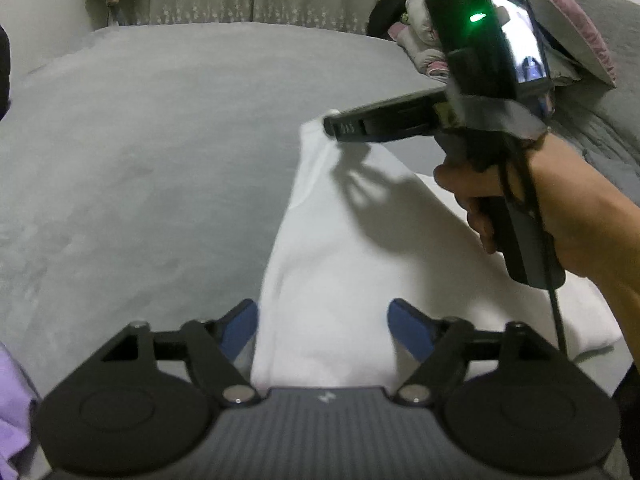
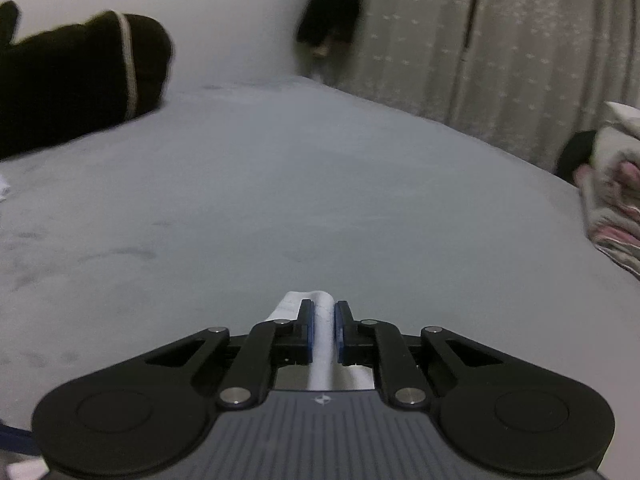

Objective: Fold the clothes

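A white garment [image 1: 340, 256] lies folded lengthwise on the grey bed cover [image 1: 140, 160], running away from me. My left gripper [image 1: 324, 326] hovers over its near end, blue pads [image 1: 412, 326] wide apart, not pressing the cloth. A hand [image 1: 520, 208] holds my right gripper [image 1: 334, 126] out to the garment's far corner. In the right wrist view the right gripper [image 2: 324, 320] is shut on a narrow fold of the white garment [image 2: 322, 308], which sticks out past the pads.
A pile of pale and pink clothes [image 1: 424, 44] and a pillow [image 1: 568, 28] lie at the back right. Purple cloth [image 1: 12, 408] sits at the near left. A dark bundle [image 2: 80, 72] lies on the far left; a starred curtain [image 2: 500, 48] hangs behind.
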